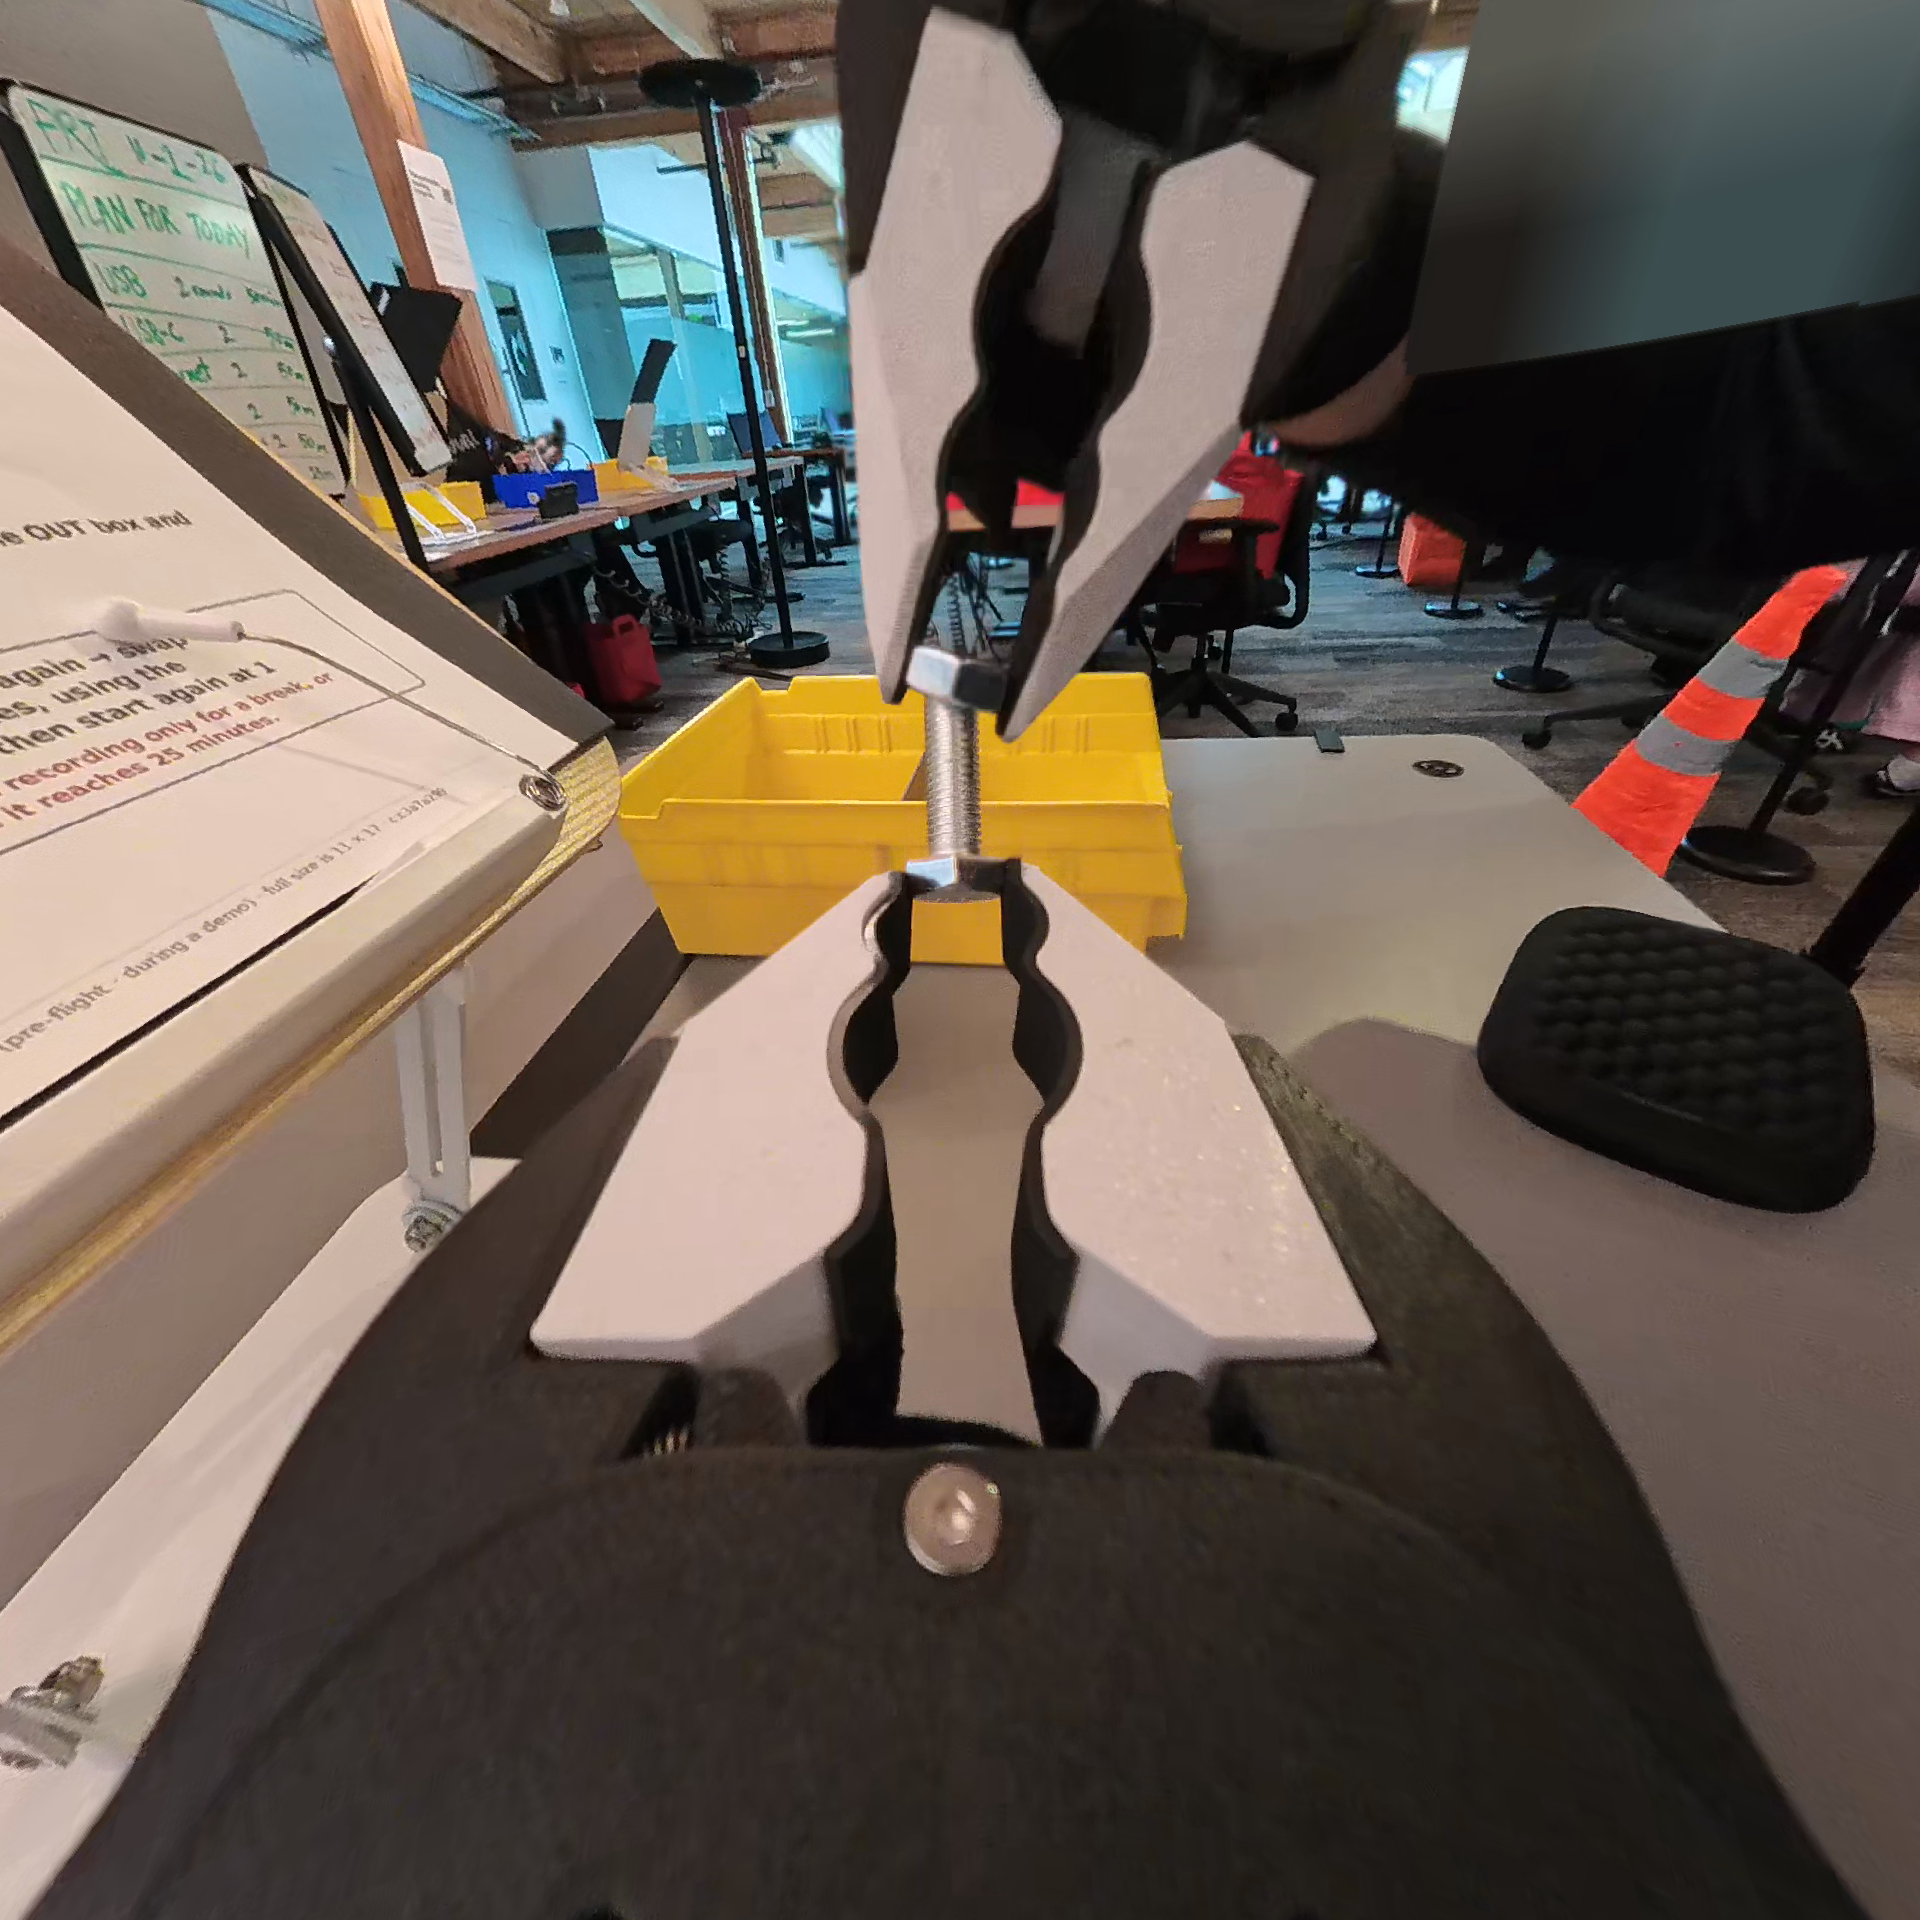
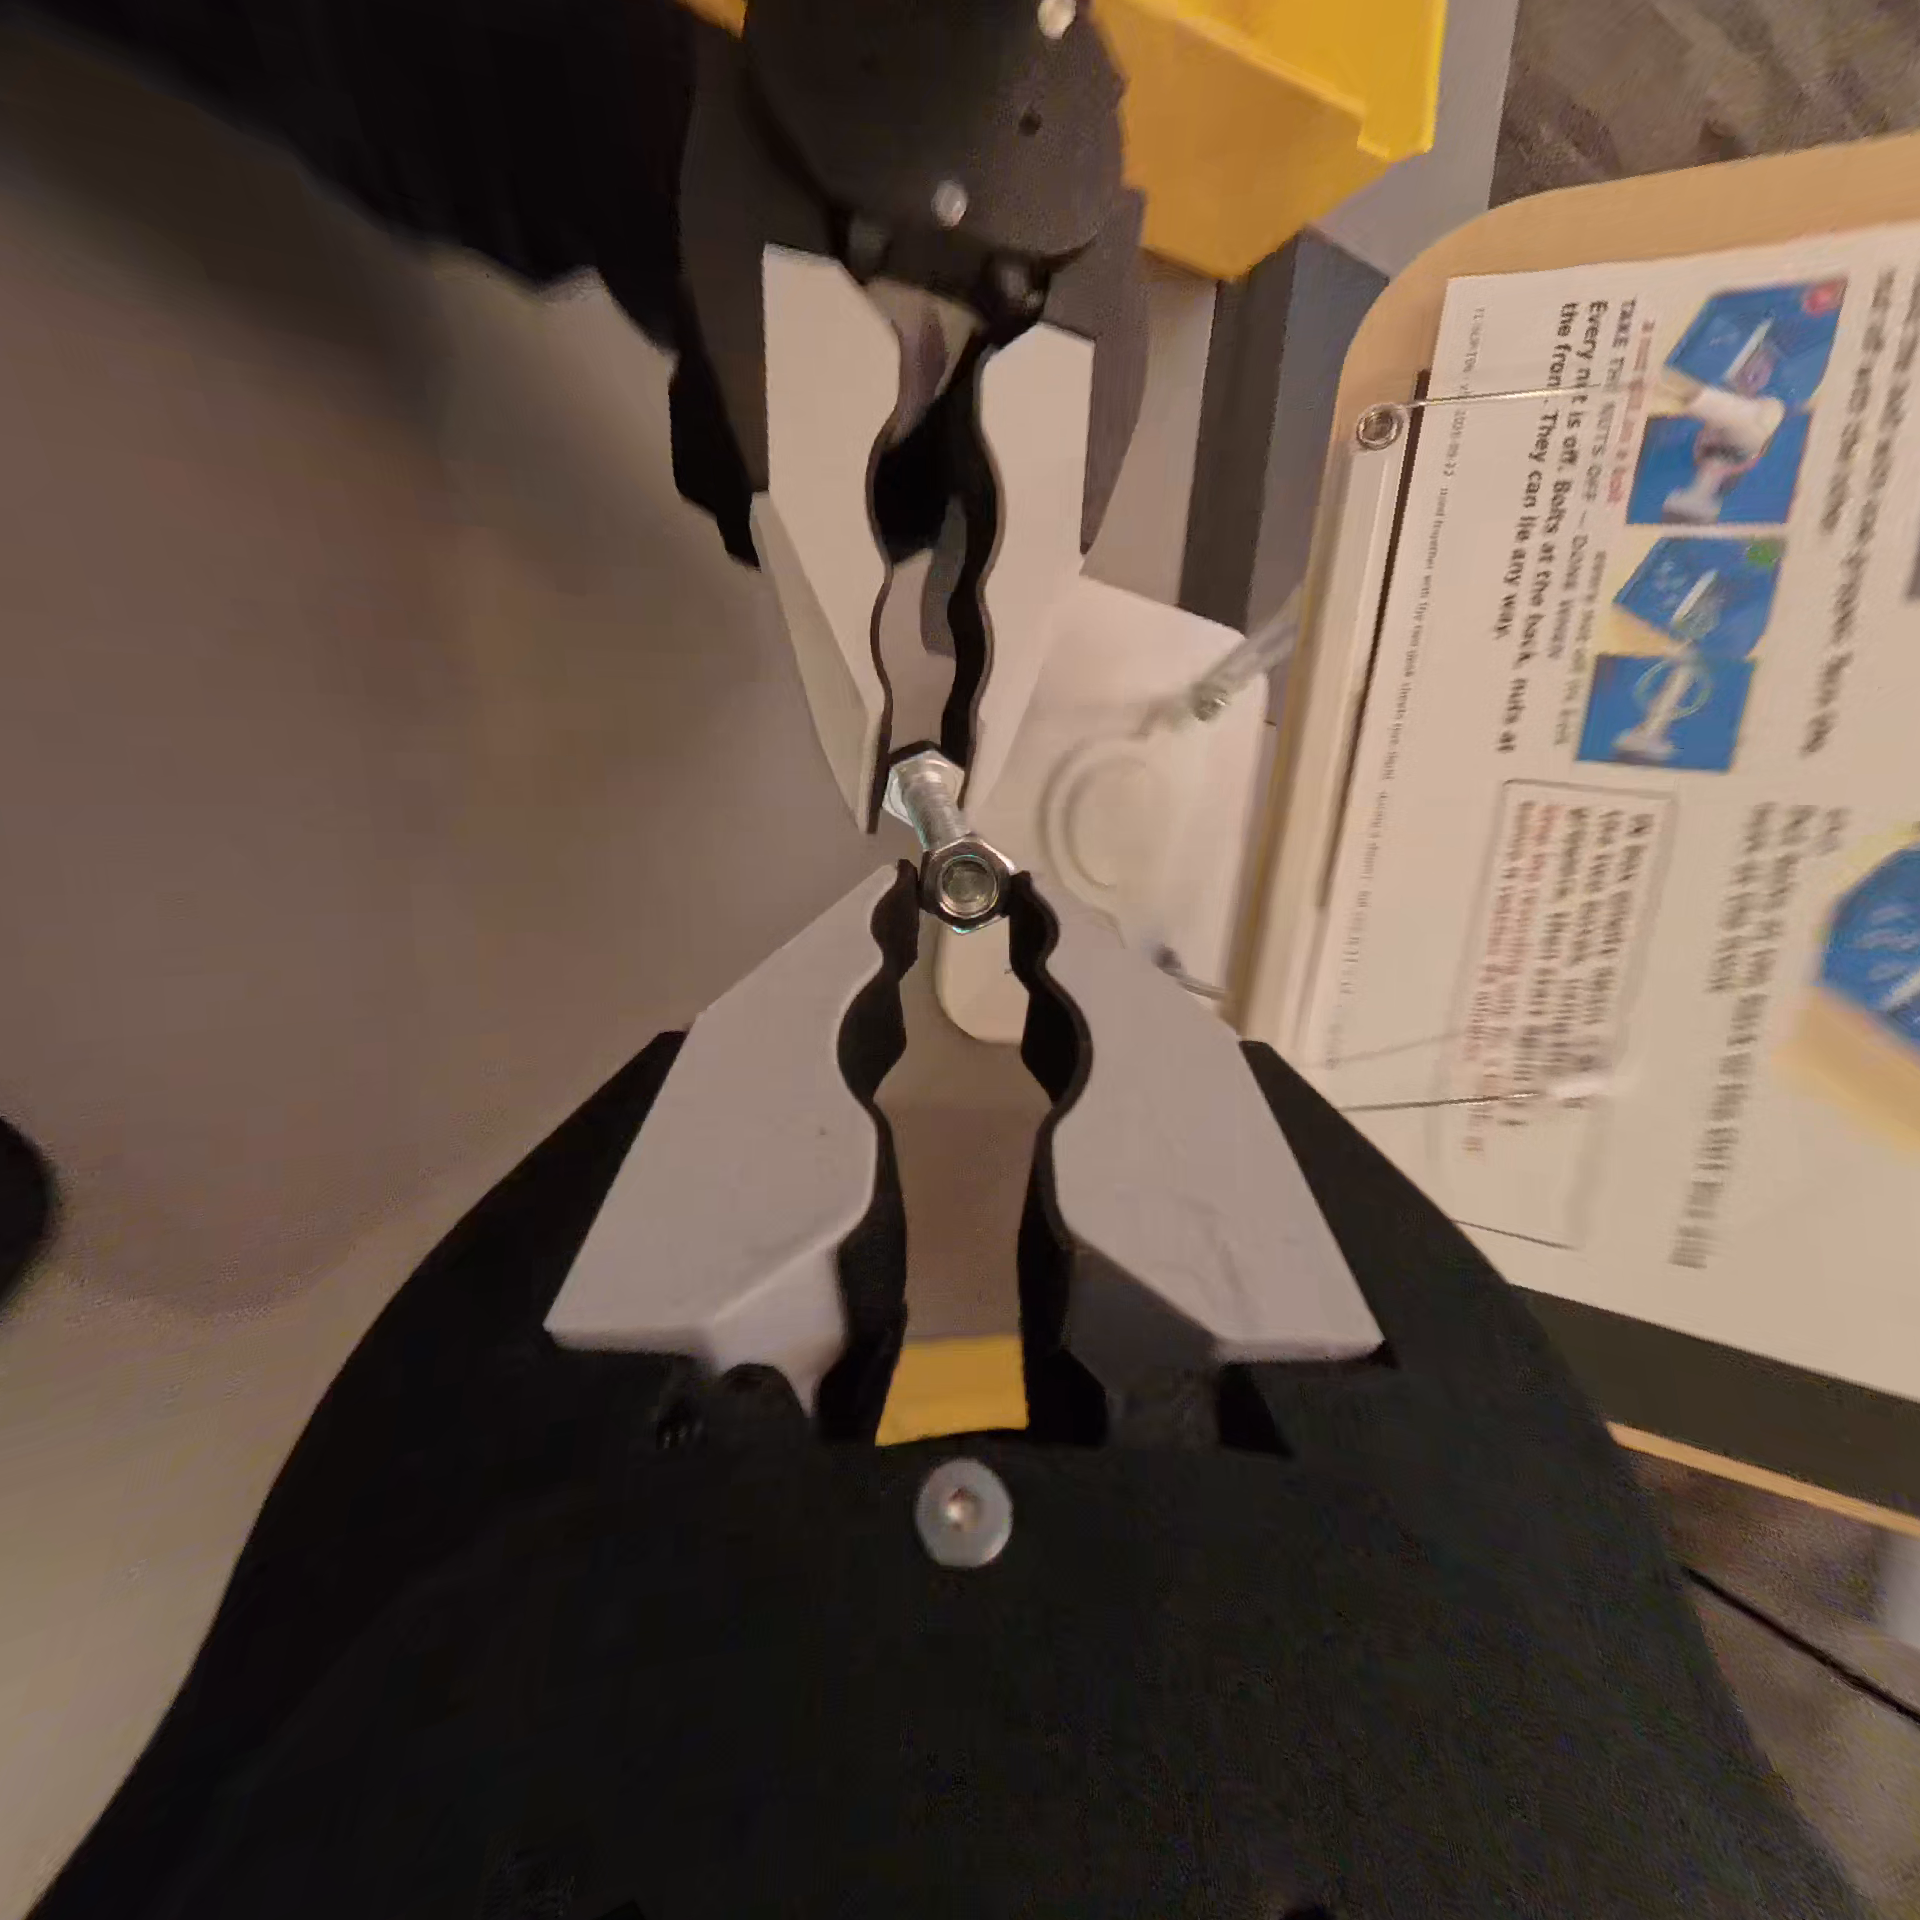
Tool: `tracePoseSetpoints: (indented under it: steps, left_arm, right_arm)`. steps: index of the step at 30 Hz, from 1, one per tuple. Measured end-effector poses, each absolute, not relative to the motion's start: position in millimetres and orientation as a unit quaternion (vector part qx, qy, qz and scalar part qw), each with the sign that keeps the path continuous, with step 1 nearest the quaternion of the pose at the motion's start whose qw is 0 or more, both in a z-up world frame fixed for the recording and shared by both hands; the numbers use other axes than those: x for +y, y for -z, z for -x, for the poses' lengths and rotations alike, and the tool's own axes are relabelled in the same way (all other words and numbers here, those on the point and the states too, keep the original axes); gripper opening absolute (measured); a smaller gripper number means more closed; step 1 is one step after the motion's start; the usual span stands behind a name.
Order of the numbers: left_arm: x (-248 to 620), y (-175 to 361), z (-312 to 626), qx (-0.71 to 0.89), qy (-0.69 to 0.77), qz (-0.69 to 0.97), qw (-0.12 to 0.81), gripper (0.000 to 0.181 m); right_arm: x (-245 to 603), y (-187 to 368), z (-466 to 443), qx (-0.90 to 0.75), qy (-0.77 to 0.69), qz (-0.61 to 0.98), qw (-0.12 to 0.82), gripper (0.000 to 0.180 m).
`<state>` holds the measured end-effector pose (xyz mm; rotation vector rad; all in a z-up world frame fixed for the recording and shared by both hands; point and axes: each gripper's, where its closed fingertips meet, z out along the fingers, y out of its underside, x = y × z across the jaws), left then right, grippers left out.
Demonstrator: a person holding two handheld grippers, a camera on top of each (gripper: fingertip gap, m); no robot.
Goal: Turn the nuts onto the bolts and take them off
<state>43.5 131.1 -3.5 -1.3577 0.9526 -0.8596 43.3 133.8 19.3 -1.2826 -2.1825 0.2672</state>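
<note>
A silver bolt (image 1: 953, 790) stands upright between my two grippers, above the grey table (image 1: 1403, 883). My left gripper (image 1: 956, 883) is shut on the bolt's hex head at the bottom. My right gripper (image 1: 951, 707) comes down from above and is shut on a silver nut (image 1: 954, 675) at the top end of the thread. In the right wrist view, the right gripper (image 2: 966, 888) holds the nut (image 2: 966, 883), with the bolt's end showing in its hole. The left gripper (image 2: 920, 800) holds the head beyond it.
A yellow bin (image 1: 1039, 790) sits on the table just behind the bolt. A black dimpled pad (image 1: 1673, 1060) lies at the right. A tilted instruction board (image 1: 208, 779) stands at the left, also in the right wrist view (image 2: 1610, 727). An orange cone (image 1: 1704, 717) stands off the table.
</note>
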Motion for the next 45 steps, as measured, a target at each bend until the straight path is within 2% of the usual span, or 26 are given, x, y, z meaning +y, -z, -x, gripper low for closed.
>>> tracePoseSetpoints:
  steps: [4,7,10,14,17,20,26,33,34,40,45]
  left_arm:
    - [133,10,-44,0.408,0.378,0.593,0.582,0.016]
    - [135,12,-43,0.396,0.396,0.597,0.574,0.015]
    - [137,12,-42,0.397,0.386,0.6,0.577,0.015]
    - [137,6,-36,0.392,0.385,0.596,0.586,0.016]
    - [139,4,-33,0.387,0.38,0.597,0.591,0.016]
    - [139,5,-36,0.389,0.375,0.598,0.592,0.016]
    - [138,11,-46,0.402,0.366,0.603,0.583,0.016]
    - [141,17,-46,0.399,0.366,0.609,0.58,0.015]
    - [141,17,-46,0.399,0.366,0.609,0.58,0.015]
    - [141,14,-45,0.393,0.372,0.605,0.584,0.016]
    - [136,3,-49,0.384,0.393,0.588,0.594,0.016]
  right_arm:
    - [140,-23,-41,-0.889,0.134,0.29,0.327,0.015]
    - [149,-39,-38,-0.871,0.293,0.184,0.35,0.015]
    - [147,-44,-50,-0.864,0.238,0.258,0.362,0.015]
    - [197,-46,-132,-0.782,0.189,0.491,0.335,0.015]
    - [222,-20,-211,-0.686,0.133,0.647,0.305,0.016]
    - [231,33,-279,-0.611,0.095,0.746,0.247,0.015]
    - [229,138,-345,-0.551,0.07,0.82,0.138,0.015]
    - [240,182,-349,-0.517,0.044,0.848,0.108,0.016]
    - [241,183,-350,-0.516,0.05,0.848,0.107,0.02]
    - [246,123,-335,-0.506,0.069,0.839,0.189,0.028]
    - [199,23,-212,-0.567,-0.085,0.73,0.372,0.021]
